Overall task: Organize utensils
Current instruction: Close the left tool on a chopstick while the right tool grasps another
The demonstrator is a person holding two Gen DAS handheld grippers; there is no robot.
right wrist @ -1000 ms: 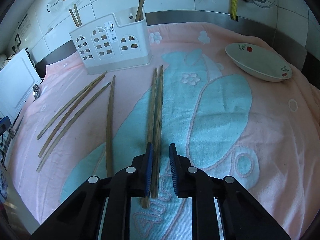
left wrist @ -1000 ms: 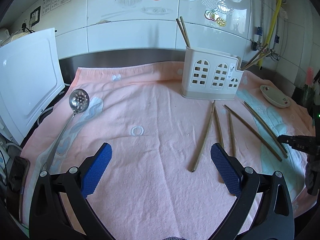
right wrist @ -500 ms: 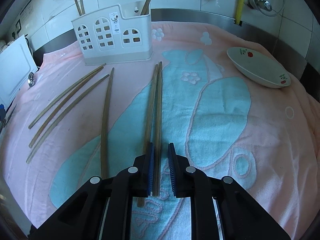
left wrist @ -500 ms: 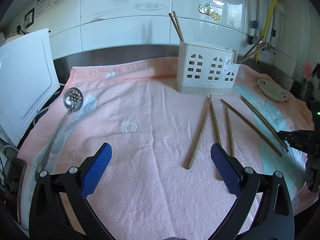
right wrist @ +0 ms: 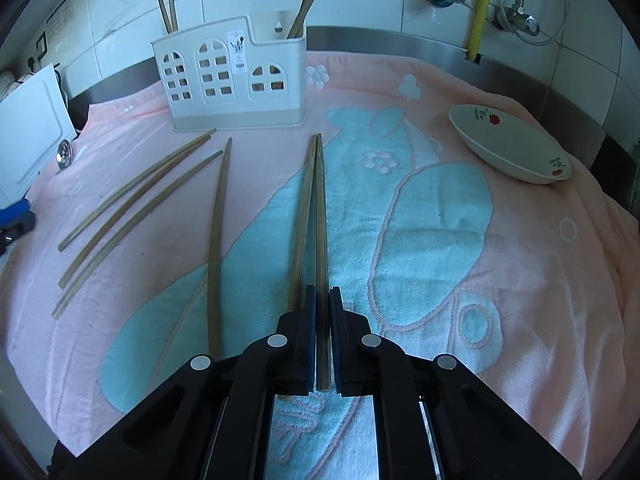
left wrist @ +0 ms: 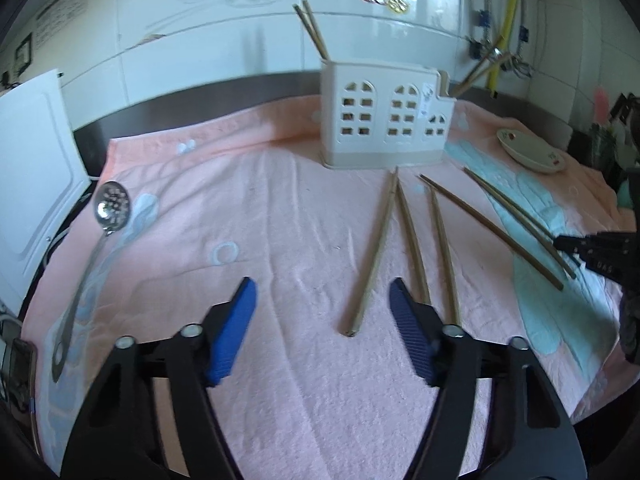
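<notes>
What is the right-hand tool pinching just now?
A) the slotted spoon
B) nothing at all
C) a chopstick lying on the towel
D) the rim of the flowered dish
C: in the right wrist view the right tool has its blue pads closed on one chopstick of the pair lying on the towel.

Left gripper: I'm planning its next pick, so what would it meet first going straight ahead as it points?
Probably the nearest loose chopstick, whose end lies between the left gripper's open fingers; height above the towel is unclear.

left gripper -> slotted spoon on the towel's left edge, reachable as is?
Probably yes. The left gripper is open and holds nothing, and the slotted spoon lies flat on bare towel to its left, with nothing visible between them.
</notes>
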